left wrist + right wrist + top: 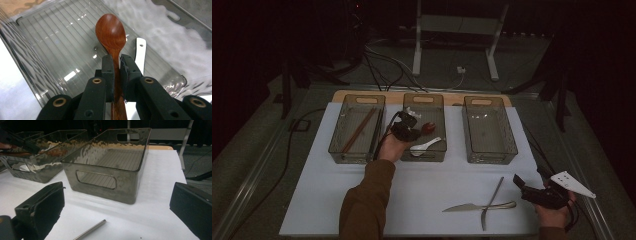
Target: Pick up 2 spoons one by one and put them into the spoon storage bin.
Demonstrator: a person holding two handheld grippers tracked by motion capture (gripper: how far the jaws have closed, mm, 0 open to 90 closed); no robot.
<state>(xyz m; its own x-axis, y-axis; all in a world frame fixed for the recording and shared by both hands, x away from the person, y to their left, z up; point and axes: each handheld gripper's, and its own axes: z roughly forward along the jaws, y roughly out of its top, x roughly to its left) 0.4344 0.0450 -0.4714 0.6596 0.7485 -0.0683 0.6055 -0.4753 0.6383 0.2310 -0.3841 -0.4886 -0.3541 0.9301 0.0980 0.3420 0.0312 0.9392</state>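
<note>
Three clear smoky bins stand in a row at the far side of the white bench (337, 200). The left bin (337, 145) holds a pair of brown chopsticks (360, 129) lying lengthwise. The right bin (507, 145) has nothing in it. Near the front right edge, a table knife (479, 206) and a slim metal fork (492, 202) lie crossed. Beyond the bench, a white frame (457, 30) and cables (382, 65) rest on the floor.

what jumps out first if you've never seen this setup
The left tool grips a reddish wooden spoon over the middle bin, where a white spoon already lies. Three clear bins stand in a row; the left bin holds chopsticks, and a knife and fork lie crossed beside the open right tool.
</note>
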